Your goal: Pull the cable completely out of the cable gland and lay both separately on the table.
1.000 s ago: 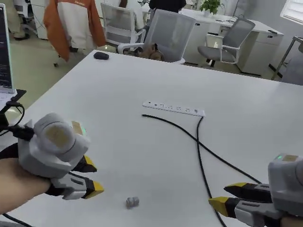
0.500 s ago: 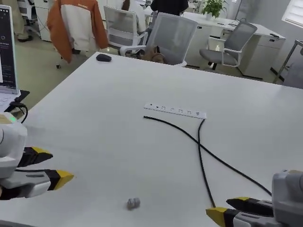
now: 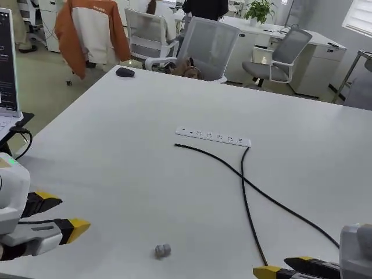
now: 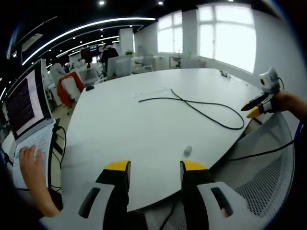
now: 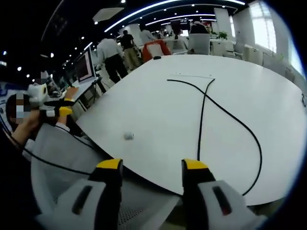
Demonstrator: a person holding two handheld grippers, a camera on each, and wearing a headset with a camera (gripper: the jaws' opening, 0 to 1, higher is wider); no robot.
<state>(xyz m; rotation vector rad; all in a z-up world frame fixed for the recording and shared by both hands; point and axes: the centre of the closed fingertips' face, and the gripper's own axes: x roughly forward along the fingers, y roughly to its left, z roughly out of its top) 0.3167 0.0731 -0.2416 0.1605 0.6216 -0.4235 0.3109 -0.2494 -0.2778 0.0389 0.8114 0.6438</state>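
A small grey cable gland [image 3: 163, 250] [image 4: 187, 150] [image 5: 128, 136] lies alone on the white table [image 3: 128, 151] near its front edge. The black cable [image 3: 244, 180] [image 4: 192, 105] [image 5: 201, 115] lies apart from it, crossing itself further right. My left gripper [image 3: 70, 212] [image 4: 154, 167] is open and holds nothing, off the table's left front, well left of the gland. Low at the right front, my right gripper [image 3: 279, 266] [image 5: 152, 165] is also open with nothing in it, near the cable's near end. Each gripper appears small in the other's view: right [image 4: 254, 106], left [image 5: 60, 111].
A white power strip [image 3: 213, 136] lies mid-table by the cable's far end. A dark mouse [image 3: 124, 72] sits at the far left edge. Office chairs [image 3: 209, 43] and an orange jacket [image 3: 87, 29] stand behind. A laptop [image 3: 6, 58] is at the left.
My left gripper has drawn back to the left, away from the gland, off the table's edge. The right gripper has pulled back toward me. Gland and cable lie unmoved.
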